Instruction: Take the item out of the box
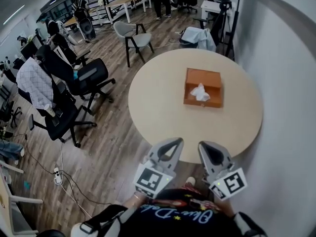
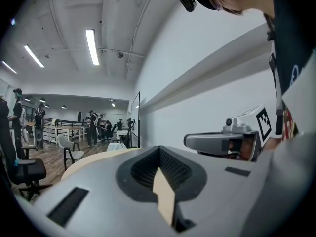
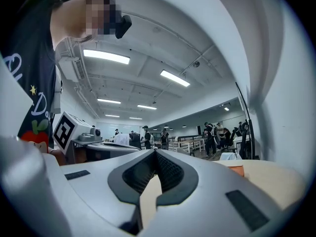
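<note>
**Nearest the person.** In the head view, the left gripper [image 1: 173,143] and right gripper [image 1: 206,146] sit side by side over the near edge of the round table [image 1: 158,100], with their tips pointing toward the far side. In each gripper view the two jaws meet at their tips and hold nothing. Only a sliver of tabletop shows through the hollow behind the tips.

**Farther out.** The orange box [image 1: 211,78] lies flat past the table's middle, well apart from both grippers. It looks nearly square from above, so no long axis can be given. The white tissue [image 1: 200,93] stands up from the opening in the box's top, toward its near side.

**Relation that governs the reach.** The tissue lies almost straight ahead of the right gripper, and ahead and to the right of the left gripper. The right gripper is judged the better placed. Nothing stands on the tabletop between, so a forward reach has open room.

**Limits.** The white wall [image 1: 286,107] runs close along the table's right edge. The office chairs [image 1: 74,83] stand well apart to the left.
</note>
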`<control>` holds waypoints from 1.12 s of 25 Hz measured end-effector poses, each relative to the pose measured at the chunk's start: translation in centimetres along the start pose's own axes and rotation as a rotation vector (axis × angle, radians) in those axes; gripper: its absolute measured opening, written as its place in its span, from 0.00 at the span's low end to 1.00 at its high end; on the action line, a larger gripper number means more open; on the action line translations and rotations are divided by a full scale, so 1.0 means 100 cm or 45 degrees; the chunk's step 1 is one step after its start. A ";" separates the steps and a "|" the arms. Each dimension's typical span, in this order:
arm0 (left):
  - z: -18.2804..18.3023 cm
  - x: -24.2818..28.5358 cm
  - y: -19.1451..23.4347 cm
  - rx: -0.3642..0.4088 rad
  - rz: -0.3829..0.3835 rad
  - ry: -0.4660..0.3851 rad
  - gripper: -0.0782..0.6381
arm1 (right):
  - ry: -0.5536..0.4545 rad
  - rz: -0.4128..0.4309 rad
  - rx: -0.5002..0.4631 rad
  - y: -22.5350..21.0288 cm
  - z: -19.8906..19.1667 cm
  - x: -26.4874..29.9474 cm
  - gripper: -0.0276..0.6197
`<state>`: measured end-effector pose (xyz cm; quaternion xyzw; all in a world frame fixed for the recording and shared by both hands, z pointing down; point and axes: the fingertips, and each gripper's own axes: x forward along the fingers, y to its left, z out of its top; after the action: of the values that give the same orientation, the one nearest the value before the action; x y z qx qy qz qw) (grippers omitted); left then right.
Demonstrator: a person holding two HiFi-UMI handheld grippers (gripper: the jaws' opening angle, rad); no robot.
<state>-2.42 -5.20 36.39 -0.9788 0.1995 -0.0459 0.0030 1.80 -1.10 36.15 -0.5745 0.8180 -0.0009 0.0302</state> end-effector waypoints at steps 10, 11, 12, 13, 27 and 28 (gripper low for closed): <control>0.007 0.041 0.002 0.021 0.040 0.010 0.09 | -0.024 0.024 0.010 -0.045 0.003 0.003 0.04; 0.007 0.046 0.001 0.019 0.042 0.010 0.09 | -0.019 0.022 0.008 -0.050 0.001 0.002 0.04; 0.007 0.050 0.000 0.017 0.042 0.012 0.09 | -0.017 0.020 0.007 -0.056 0.000 0.001 0.04; 0.007 0.055 -0.001 0.018 0.042 0.015 0.09 | -0.018 0.019 0.008 -0.060 0.000 0.000 0.04; 0.013 0.115 -0.023 0.047 0.066 0.027 0.09 | 0.005 0.013 0.031 -0.125 -0.004 -0.021 0.04; 0.012 0.118 -0.025 0.049 0.068 0.029 0.09 | 0.008 0.007 0.035 -0.130 -0.005 -0.023 0.04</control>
<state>9.50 -7.54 36.25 -0.9724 0.2246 -0.0606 0.0206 14.79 -3.44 37.21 -0.5717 0.8196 -0.0137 0.0356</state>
